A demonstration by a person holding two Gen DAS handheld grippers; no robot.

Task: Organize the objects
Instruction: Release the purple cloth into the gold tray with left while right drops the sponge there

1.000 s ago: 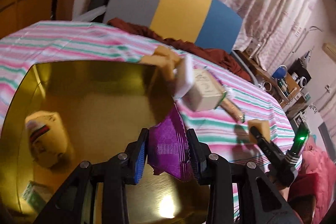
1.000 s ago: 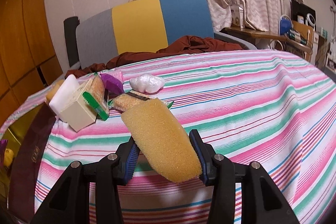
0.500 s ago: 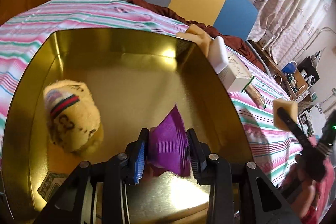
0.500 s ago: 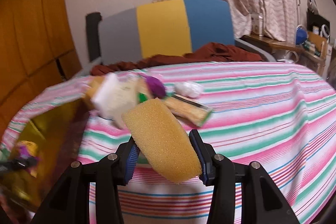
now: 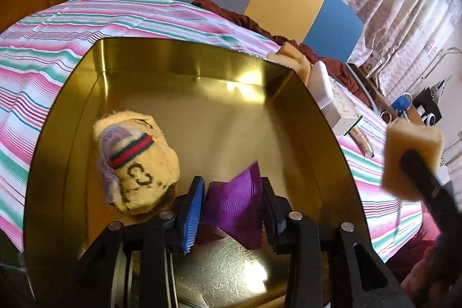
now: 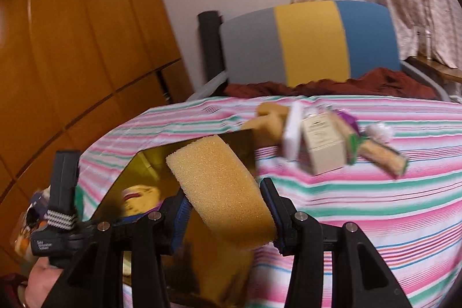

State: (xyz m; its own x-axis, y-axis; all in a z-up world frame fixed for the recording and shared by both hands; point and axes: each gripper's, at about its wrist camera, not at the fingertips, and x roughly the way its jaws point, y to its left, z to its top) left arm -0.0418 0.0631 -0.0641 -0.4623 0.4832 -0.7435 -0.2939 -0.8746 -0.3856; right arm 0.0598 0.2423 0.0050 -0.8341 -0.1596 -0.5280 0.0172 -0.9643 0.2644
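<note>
My left gripper (image 5: 232, 205) is shut on a purple packet (image 5: 236, 207) and holds it low inside the gold tin (image 5: 179, 59). A rolled cream sock with a red-green band (image 5: 135, 160) lies in the tin to the left of the packet. My right gripper (image 6: 226, 210) is shut on a yellow sponge (image 6: 219, 186) above the tin's right edge (image 6: 239, 137); it also shows at the right of the left wrist view (image 5: 411, 160).
A pile of items lies on the striped tablecloth (image 6: 361, 210) beyond the tin: a cream box (image 6: 323, 152), a white block (image 6: 293, 132), a packaged sponge (image 6: 381, 158), a white wad (image 6: 378, 132). A grey-yellow-blue chair (image 6: 311, 42) stands behind the table.
My left gripper has carried the purple packet lower into the tin, beside the sock. My right gripper has swung left with the sponge, from over the tablecloth to the tin's edge.
</note>
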